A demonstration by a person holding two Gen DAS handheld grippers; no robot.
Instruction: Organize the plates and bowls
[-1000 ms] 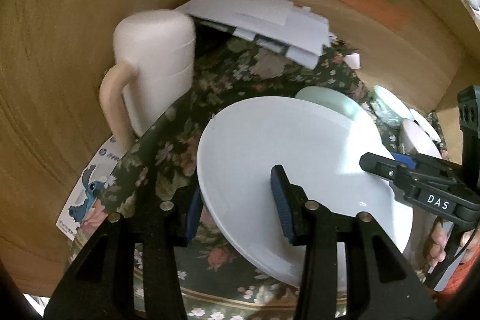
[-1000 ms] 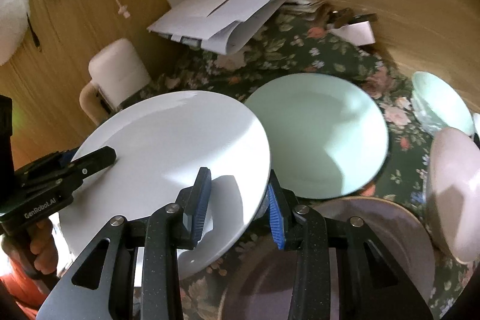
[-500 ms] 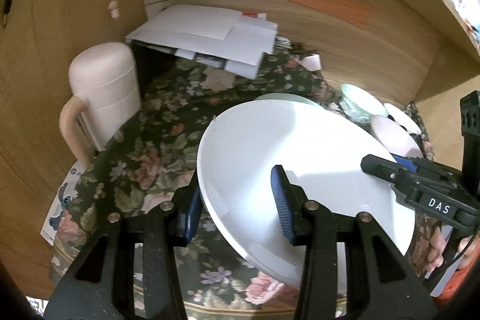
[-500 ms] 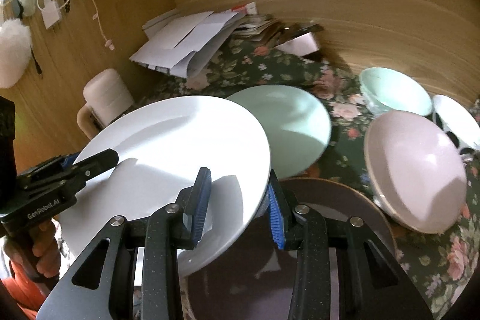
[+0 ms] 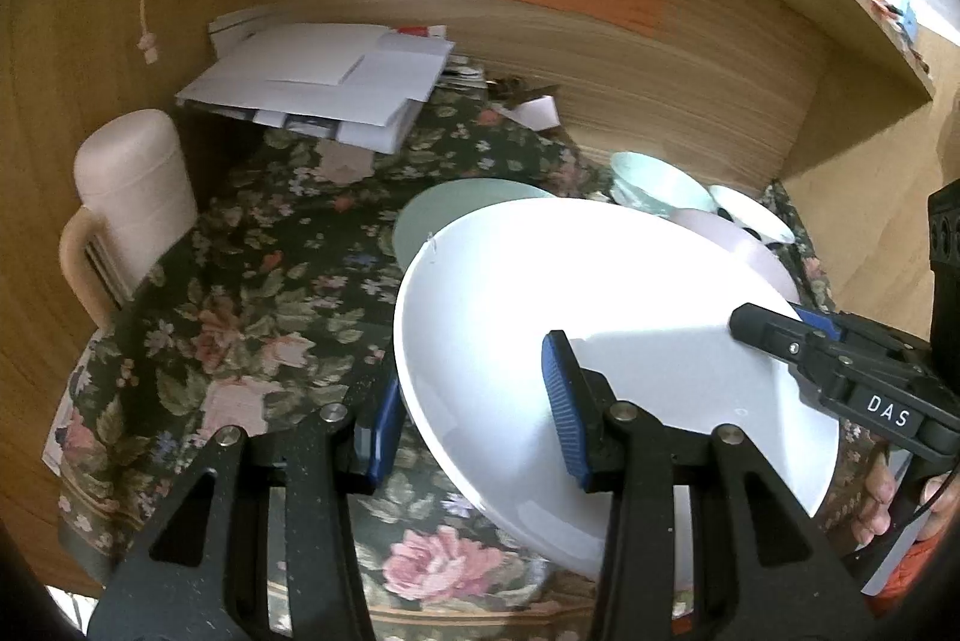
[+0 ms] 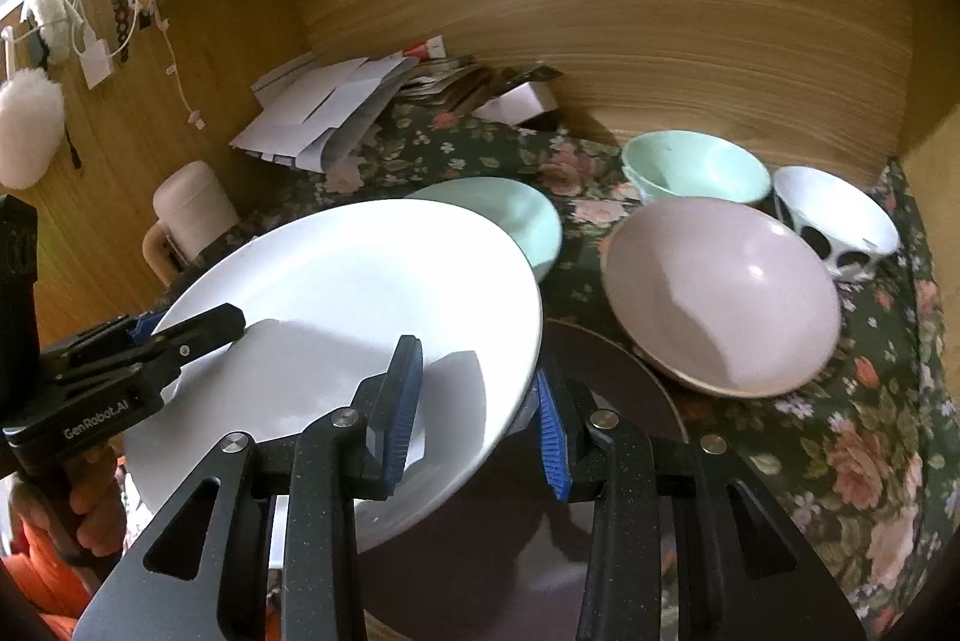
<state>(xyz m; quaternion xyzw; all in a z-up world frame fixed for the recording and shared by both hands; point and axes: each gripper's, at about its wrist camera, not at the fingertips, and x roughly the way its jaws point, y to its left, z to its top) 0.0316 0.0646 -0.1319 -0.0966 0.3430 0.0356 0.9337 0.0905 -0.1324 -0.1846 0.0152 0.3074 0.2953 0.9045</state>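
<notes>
Both grippers hold one large white plate [image 5: 600,317], lifted and tilted above the floral cloth. My left gripper [image 5: 474,401] is shut on its left rim, one pad above and one below. My right gripper [image 6: 474,401] is shut on its right rim [image 6: 360,293] the same way. A mint plate [image 6: 510,215] lies on the cloth behind the white plate. A dark brown plate [image 6: 612,389] lies under my right gripper. A pink bowl [image 6: 720,293], a mint bowl [image 6: 696,167] and a white bowl with black spots [image 6: 834,221] stand to the right.
A cream lidded mug [image 5: 132,197] stands at the left by the wooden side wall. A pile of white papers [image 5: 324,83] and a small box [image 6: 522,101] lie at the back. Wooden walls close in the back and both sides.
Both grippers have raised the white plate and drawn it back, so more of the table and the bowls on the right show. The grip on the plate is unchanged.
</notes>
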